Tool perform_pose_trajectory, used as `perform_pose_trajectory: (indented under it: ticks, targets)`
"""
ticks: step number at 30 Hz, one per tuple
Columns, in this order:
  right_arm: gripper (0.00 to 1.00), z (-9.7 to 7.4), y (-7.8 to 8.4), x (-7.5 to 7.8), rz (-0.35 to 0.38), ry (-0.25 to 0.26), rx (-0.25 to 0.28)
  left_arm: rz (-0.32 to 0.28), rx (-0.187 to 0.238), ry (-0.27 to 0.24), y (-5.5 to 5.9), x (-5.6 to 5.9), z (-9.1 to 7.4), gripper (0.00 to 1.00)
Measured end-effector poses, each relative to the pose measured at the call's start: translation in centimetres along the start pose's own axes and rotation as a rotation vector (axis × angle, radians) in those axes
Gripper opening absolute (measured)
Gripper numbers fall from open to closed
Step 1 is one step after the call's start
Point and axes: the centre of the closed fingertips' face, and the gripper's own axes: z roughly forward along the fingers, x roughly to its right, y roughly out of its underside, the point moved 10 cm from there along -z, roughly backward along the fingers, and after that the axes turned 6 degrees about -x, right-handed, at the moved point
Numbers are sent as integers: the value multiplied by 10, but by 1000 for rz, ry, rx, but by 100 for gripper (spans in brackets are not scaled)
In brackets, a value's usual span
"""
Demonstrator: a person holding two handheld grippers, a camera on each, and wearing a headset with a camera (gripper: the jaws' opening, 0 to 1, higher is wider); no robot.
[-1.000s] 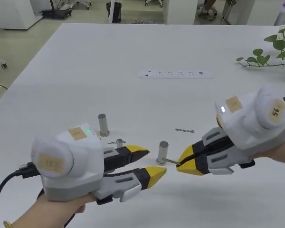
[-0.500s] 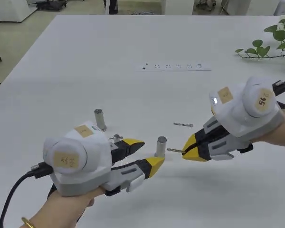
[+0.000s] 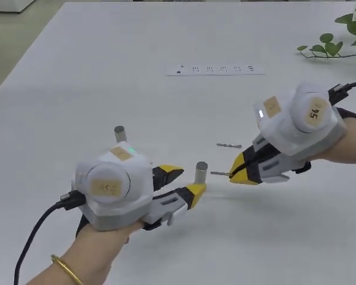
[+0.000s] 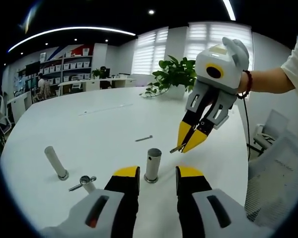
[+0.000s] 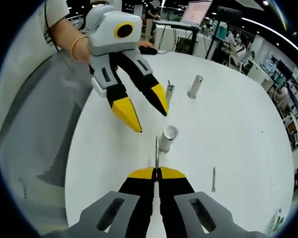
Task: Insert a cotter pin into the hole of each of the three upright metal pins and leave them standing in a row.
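The step in hand looks to be threading a cotter pin (image 3: 220,174) into the nearest metal pin (image 3: 201,174), which stands upright at the lower centre of the head view. At the right of that frame, the right gripper (image 3: 235,173) has its jaws closed on the cotter pin and holds it roughly level, its free end just short of the metal pin's top. The left gripper (image 3: 183,180), at the lower left, has its jaws spread wide with the metal pin just beyond the gap, untouched. In the left gripper view, a second metal pin (image 4: 87,182) at the lower left appears to carry a cotter pin already. A third metal pin (image 4: 55,161) stands bare beside it, and a spare cotter pin (image 4: 144,139) lies on the table (image 4: 104,124). The next move probably calls for closing the left jaws on the metal pin to steady it. The tip must then be lined up with the cross hole, whose facing cannot be made out, and pushed straight through.
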Motion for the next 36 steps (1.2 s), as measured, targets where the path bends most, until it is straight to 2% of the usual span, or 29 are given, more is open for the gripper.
perform_pose_trajectory:
  ticks: [5,13,29,36]
  targets:
    - [3,3,1,4,6,9,-17,2,-8,-30,0,-3,7,24]
    - [3,6,2,11,-2,12,-26,20,-34,-26,1,-3,17,22]
    - [3,12,0,17,-32,-4,-33,19,-47,-5,1,-6,28,13]
    - [3,12,-1,19,-53,-11,-36,25,-56,1,2,-5,31,12]
